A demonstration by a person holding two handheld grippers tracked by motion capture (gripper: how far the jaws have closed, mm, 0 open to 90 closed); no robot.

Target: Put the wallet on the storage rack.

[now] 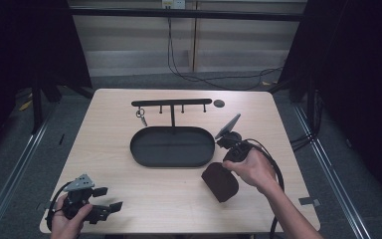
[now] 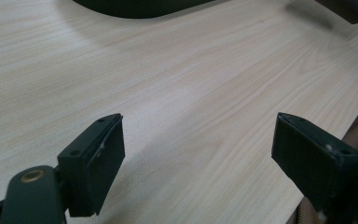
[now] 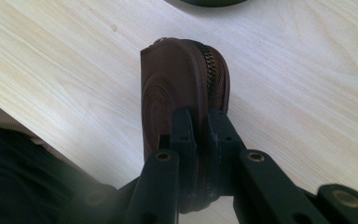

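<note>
We are clamping the right gripper (image 3: pixel 200 126) on a brown zipped pouch (image 3: pixel 177 88), its 2 jaws pressing together on the pouch's edge beside the zipper. In the high view the pouch (image 1: pixel 220 181) is sitting at the near right part of the wooden table (image 1: pixel 129 199), just below the right hand (image 1: pixel 252 169) and just in front of the black oval tray (image 1: pixel 171 147). Whether it is touching the tabletop we cannot tell. A key (image 1: pixel 142 117) is hanging from the hook rack (image 1: pixel 171 102) rising above the tray. We are resting the left gripper (image 1: pixel 110 199) at the near left corner, its jaws (image 2: pixel 200 149) standing wide apart over bare wood, holding nothing.
</note>
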